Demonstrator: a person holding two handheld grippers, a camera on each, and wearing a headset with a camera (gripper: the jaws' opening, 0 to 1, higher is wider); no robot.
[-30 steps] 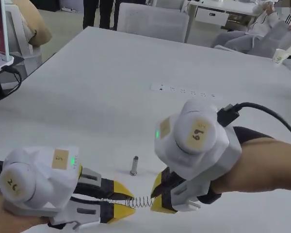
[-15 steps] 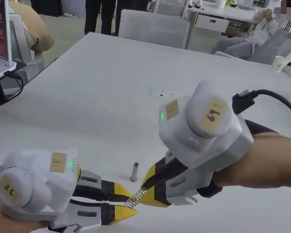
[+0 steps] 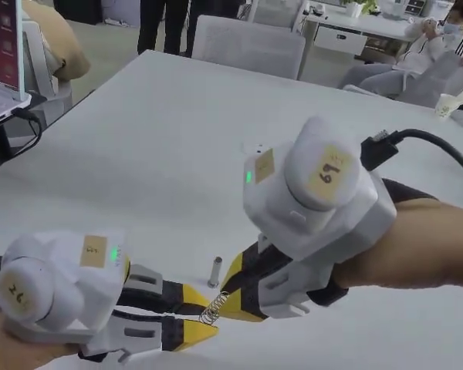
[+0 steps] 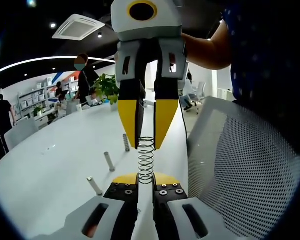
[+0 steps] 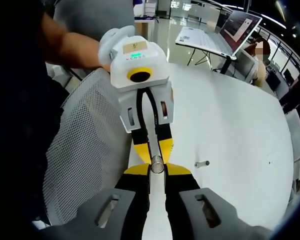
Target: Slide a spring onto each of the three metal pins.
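A small steel spring [image 3: 214, 307] spans the gap between my two grippers, low over the white table [image 3: 177, 139]. My left gripper [image 3: 203, 314] comes in from the lower left, shut on one end of the spring [image 4: 146, 160]. My right gripper [image 3: 225, 301] slants down from the right, its yellow tips closed on the other end [image 5: 157, 163]. One upright metal pin [image 3: 215, 271] stands just behind the spring. In the left gripper view, three pins [image 4: 126, 142] [image 4: 109, 161] [image 4: 95, 186] stand in a row left of the jaws, all bare.
An open laptop [image 3: 0, 62] sits at the table's far left edge. A grey chair [image 3: 247, 46] and seated people are beyond the far edge. A paper cup [image 3: 446, 105] stands at the far right. A black cable [image 3: 432, 146] trails from my right gripper.
My right gripper has risen and tipped steeply downward, and the spring, level a second ago, now slants between the jaws. The left gripper has stayed where it was.
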